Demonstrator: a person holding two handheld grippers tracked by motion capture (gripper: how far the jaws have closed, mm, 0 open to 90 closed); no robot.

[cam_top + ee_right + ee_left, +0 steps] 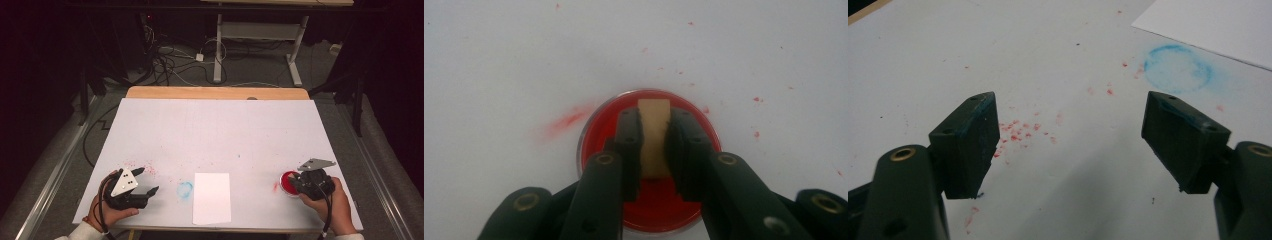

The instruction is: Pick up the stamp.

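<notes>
So nearest the person, at the table's front edge, the right gripper (308, 182) sits over a round red ink pad (646, 160) in a shallow clear dish at the right, and its fingers (628, 145) are clamped on a small tan wooden stamp block (654, 137). In the right gripper view the block stands between the pads right above the red ink, looking fairly straight, though I can't tell if its face is actually touching the ink. Over on the left, the left gripper (145, 181) just hangs above the table (220, 125) with its fingers (970, 142) spread wide and nothing between them. My read is this is the inking step, so the trick would be pressing straight down, flat, without rocking, so the face loads evenly, then lifting clean so it doesn't smear or drip. The red specks (1020, 131) and the smudge (569, 120) beside the dish suggest sloppy lifts are a real risk. A bit further in, at the middle, lies a white sheet of paper (212, 197), which I'd guess is where the print goes, with a faint blue ring mark (184, 189) just left of it. Beyond that the white table surface is bare up to its wooden far edge (217, 93), and cables (165, 62) lie on the floor behind.
</notes>
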